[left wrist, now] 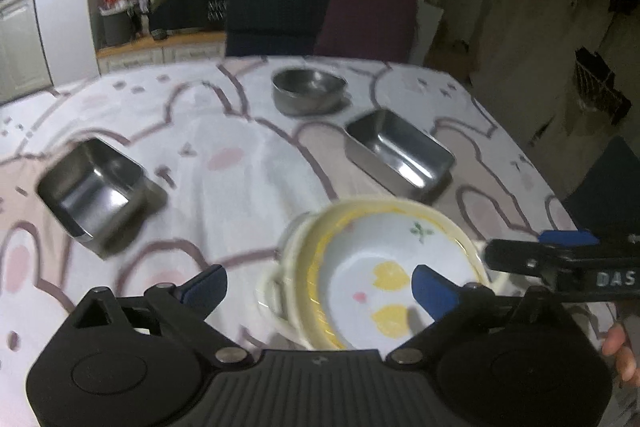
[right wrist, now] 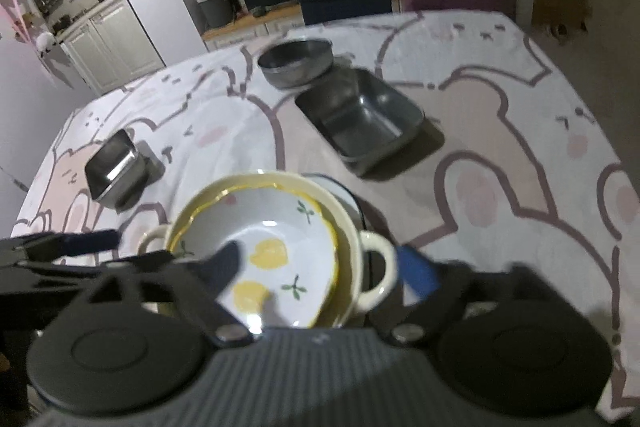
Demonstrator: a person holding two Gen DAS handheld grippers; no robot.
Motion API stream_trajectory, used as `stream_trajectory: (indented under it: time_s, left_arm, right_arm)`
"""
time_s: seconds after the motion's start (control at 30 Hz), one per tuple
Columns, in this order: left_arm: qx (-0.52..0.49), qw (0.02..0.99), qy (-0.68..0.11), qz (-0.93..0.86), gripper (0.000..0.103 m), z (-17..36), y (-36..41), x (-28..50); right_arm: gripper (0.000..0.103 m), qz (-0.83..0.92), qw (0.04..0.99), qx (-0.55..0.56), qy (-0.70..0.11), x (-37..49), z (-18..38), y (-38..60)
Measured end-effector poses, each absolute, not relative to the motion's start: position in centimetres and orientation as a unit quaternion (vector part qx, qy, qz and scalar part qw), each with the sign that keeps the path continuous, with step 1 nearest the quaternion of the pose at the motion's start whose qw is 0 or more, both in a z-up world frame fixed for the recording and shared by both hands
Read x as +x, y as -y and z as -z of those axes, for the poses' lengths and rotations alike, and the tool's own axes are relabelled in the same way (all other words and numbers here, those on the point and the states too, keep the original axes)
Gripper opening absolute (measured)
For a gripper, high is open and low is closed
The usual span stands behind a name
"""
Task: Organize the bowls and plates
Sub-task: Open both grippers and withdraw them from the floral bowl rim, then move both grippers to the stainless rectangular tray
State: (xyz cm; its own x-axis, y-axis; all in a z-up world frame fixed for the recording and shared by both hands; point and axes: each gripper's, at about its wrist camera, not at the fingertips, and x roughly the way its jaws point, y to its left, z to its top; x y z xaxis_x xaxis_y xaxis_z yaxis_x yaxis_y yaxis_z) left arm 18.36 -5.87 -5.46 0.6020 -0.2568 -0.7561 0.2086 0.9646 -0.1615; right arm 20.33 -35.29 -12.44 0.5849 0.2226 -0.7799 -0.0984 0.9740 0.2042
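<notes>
left wrist view: the left gripper (left wrist: 318, 285) stood spread wide, its blue fingertips (left wrist: 434, 291) apart with nothing pinched. its right tip hung over the inside of a white dish (left wrist: 360, 267) painted with yellow shapes, its left tip over the tablecloth (left wrist: 224, 147). the dish sat nested in a cream bowl (left wrist: 292, 267) with loop handles, on the near part of the table, a little right of centre. the right gripper (left wrist: 560, 251) came in from the right edge, one blue tip just beyond the bowl's rim. a bit of a hand (left wrist: 620, 347) showed at the lower right. farther back lay three steel vessels, well apart: a square tin (left wrist: 92, 187) to the left, a rectangular tray (left wrist: 400, 155) to the right, a round steel bowl (left wrist: 308, 91) at the far middle.

right wrist view: the right gripper (right wrist: 320, 271) was likewise spread wide and pinched nothing; one tip hovered over the white dish (right wrist: 280, 239), the other sat just outside the cream bowl (right wrist: 348, 235) by its right handle. the picture was too blurred to tell whether that tip touched the handle. the left gripper (right wrist: 76, 243) reached in from the left edge, near the bowl's left handle. behind stood the square tin (right wrist: 114, 171), the rectangular tray (right wrist: 360, 119) and the round steel bowl (right wrist: 296, 63), the last two close together on the tablecloth (right wrist: 500, 147).
</notes>
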Motion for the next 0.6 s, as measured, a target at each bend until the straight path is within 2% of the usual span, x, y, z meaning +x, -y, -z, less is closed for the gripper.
stream_trajectory:
  time_s: [0.07, 0.3, 0.6]
  left_arm:
    - [-0.025, 0.901, -0.416, 0.122, 0.102, 4.7, 4.4, 18.7]
    - [-0.005, 0.921, -0.376, 0.099, 0.103, 2.3, -1.9, 20.6]
    - [-0.017, 0.929, -0.358, 0.087, 0.103, 2.5, -11.3, 25.7]
  right_arm:
    - [0.103, -0.09, 0.893, 0.073, -0.435, 20.4, 12.0, 35.3]
    - [0.103, -0.09, 0.918, 0.082, -0.378, 20.6, 10.1, 32.3]
    - [0.103, -0.105, 0.911, 0.134, -0.376, 24.0, 10.8, 25.4]
